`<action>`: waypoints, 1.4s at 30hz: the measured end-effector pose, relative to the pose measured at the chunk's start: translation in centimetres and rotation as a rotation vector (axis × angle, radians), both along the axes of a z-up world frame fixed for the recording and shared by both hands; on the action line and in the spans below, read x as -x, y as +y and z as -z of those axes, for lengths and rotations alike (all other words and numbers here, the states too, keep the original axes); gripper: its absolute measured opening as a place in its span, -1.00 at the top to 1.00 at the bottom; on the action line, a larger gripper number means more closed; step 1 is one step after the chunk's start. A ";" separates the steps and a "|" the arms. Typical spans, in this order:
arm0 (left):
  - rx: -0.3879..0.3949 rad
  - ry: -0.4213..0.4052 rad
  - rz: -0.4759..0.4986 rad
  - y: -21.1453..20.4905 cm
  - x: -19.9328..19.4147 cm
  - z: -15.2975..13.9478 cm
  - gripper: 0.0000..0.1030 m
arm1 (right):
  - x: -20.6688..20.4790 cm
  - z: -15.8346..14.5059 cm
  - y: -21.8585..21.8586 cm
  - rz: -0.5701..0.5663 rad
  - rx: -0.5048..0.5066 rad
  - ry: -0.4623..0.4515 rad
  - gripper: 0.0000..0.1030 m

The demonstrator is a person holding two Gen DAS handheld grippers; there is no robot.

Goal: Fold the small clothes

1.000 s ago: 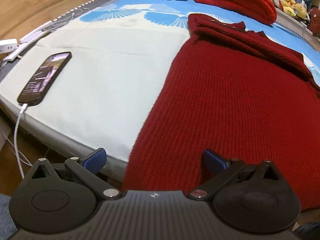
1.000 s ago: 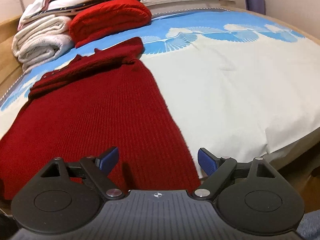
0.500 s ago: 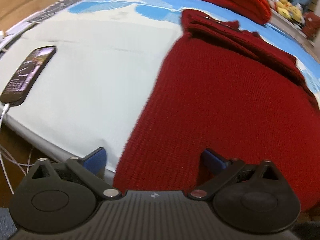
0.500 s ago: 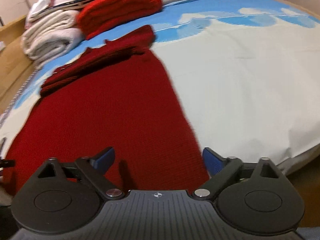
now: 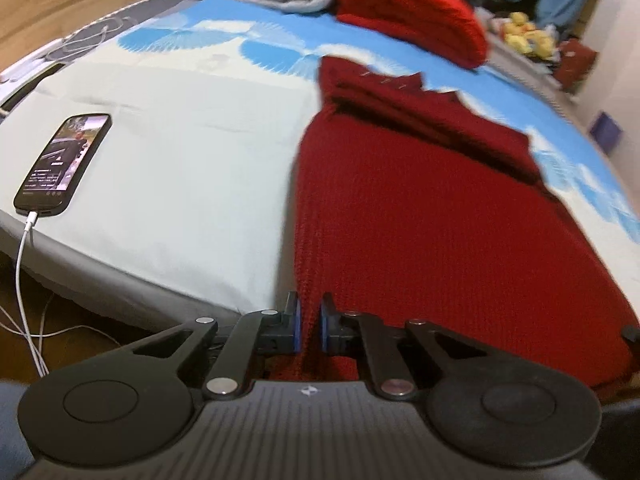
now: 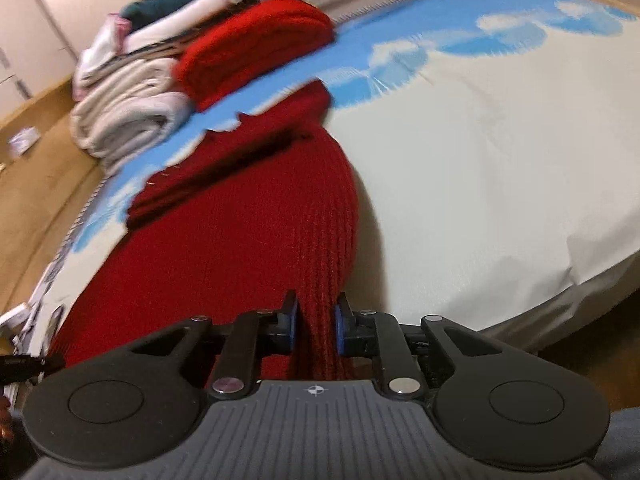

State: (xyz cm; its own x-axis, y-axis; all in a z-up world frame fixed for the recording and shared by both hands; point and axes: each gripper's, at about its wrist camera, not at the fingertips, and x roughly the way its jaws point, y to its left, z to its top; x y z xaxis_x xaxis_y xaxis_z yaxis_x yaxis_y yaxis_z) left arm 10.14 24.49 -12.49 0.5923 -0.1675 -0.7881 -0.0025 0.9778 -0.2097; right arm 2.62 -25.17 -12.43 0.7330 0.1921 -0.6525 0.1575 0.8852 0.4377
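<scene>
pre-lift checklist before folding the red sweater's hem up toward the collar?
1. Left gripper shut on the dark red sweater, at its near left hem corner: ok.
2. Right gripper on the near right corner: jaws closing, knit bunched between the pads: ok.
3. Sleeves folded in across the top: ok.
4. Phone and its cable apart from the sweater: ok.
5. Folded bright red knit beyond the collar, clear of the landing spot: cannot tell.
</scene>
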 end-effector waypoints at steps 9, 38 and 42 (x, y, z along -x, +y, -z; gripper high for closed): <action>0.115 -0.023 0.094 0.2 8.2 -5.5 0.85 | 7.3 -6.0 -2.2 0.018 -0.123 0.019 0.66; 0.169 0.062 -0.176 2.2 -24.5 1.6 -0.67 | -24.2 2.1 -7.3 0.219 -0.175 0.219 -0.61; 0.163 0.134 -0.097 1.4 -26.1 4.2 -0.67 | -25.0 3.4 -6.4 0.158 -0.135 0.212 -0.62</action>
